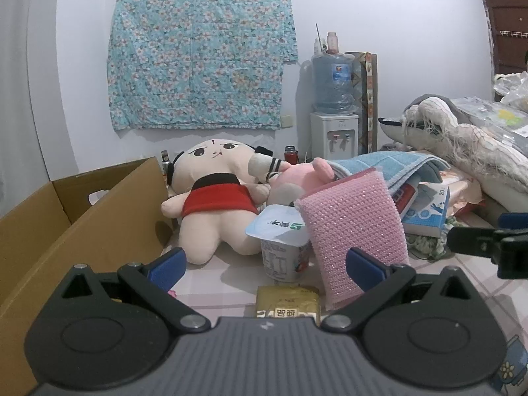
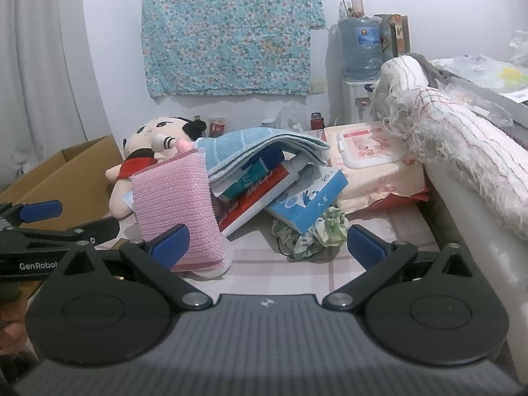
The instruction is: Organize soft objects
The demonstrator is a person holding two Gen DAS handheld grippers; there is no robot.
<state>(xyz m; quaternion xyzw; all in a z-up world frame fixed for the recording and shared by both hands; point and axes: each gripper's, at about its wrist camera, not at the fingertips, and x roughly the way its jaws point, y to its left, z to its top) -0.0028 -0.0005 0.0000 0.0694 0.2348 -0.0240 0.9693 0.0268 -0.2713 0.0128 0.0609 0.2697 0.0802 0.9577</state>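
Soft items lie heaped on a pink checked sheet (image 2: pixel 283 274). Pink knit sponge (image 1: pixel 354 227): rectangular, sparkly weave, propped upright and tilted, leaning against a yogurt cup (image 1: pixel 283 247). Doll (image 1: pixel 214 204): cream plush, red top, black hair buns, lying on its back just beside an open box (image 1: pixel 66 231) at the left. Pink plush (image 1: pixel 297 178) rests against the doll's head side, partly hidden behind the sponge. Blue towel (image 2: pixel 260 148): folded, draped over a stack of small cartons (image 2: pixel 307 198). Green floral scrunchie (image 2: pixel 313 234) lies on the sheet in front of the cartons. White fringed blanket (image 2: pixel 462 151) rolled along the right edge.

Left gripper (image 1: pixel 264 264): jaws fully spread, nothing between the pads; cup and sponge sit just ahead of them, sponge near the right pad, contact not clear. A gold packet (image 1: pixel 287 303) lies under its nose.

Right gripper (image 2: pixel 267 247): jaws fully spread, empty; sponge edge close by its left pad, scrunchie ahead between the fingers, untouched.
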